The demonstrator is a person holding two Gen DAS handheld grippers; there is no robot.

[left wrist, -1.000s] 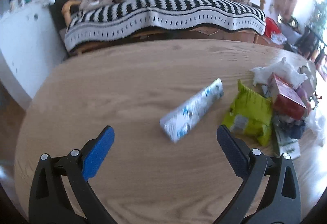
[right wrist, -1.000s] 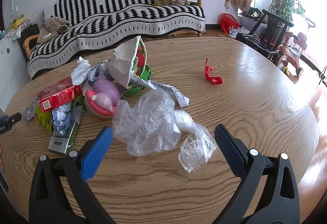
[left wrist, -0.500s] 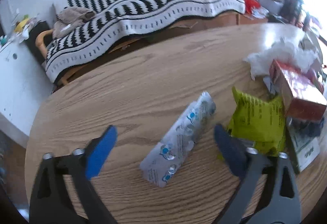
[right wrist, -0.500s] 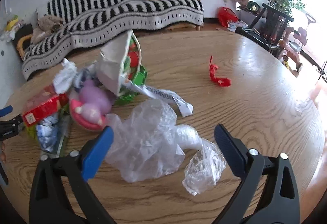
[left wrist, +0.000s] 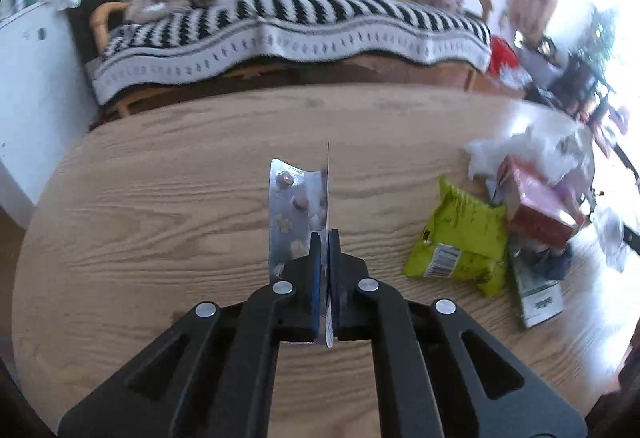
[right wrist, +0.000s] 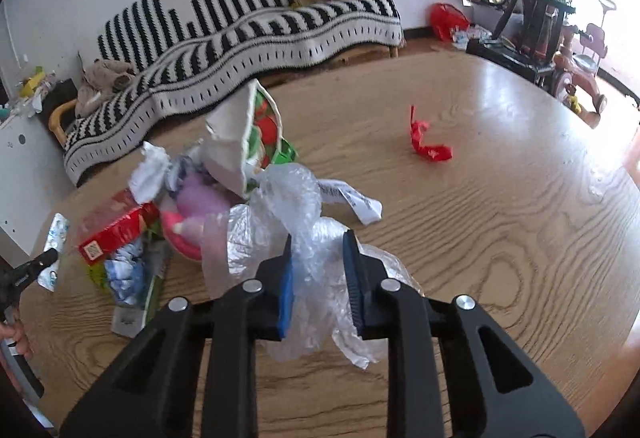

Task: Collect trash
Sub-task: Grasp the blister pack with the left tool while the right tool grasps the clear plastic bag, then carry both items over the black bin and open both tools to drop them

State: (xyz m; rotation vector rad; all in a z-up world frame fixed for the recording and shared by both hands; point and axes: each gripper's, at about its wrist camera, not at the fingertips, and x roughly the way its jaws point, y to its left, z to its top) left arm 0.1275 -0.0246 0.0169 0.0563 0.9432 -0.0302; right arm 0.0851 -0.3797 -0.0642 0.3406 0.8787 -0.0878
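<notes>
My left gripper [left wrist: 325, 238] is shut on a silver pill blister pack [left wrist: 294, 210], which stands on edge between the jaws above the wooden table [left wrist: 160, 198]. My right gripper [right wrist: 318, 242] is shut on a crumpled clear plastic bag [right wrist: 288, 214] that bulges out between and below the jaws. The blister pack also shows at the far left in the right wrist view [right wrist: 56, 238], held by the left gripper's tip.
A trash pile lies on the table: green snack bag [left wrist: 460, 238], red box [left wrist: 536, 206], white tissue [left wrist: 508, 146], a white and green torn pack [right wrist: 244, 142], a pink toy [right wrist: 192, 210]. A red wrapper [right wrist: 426, 142] lies apart. A striped sofa [left wrist: 288, 18] stands behind.
Both grippers have closed: the left took hold of the blister pack and turned it on edge, the right closed on the plastic bag and bunched it.
</notes>
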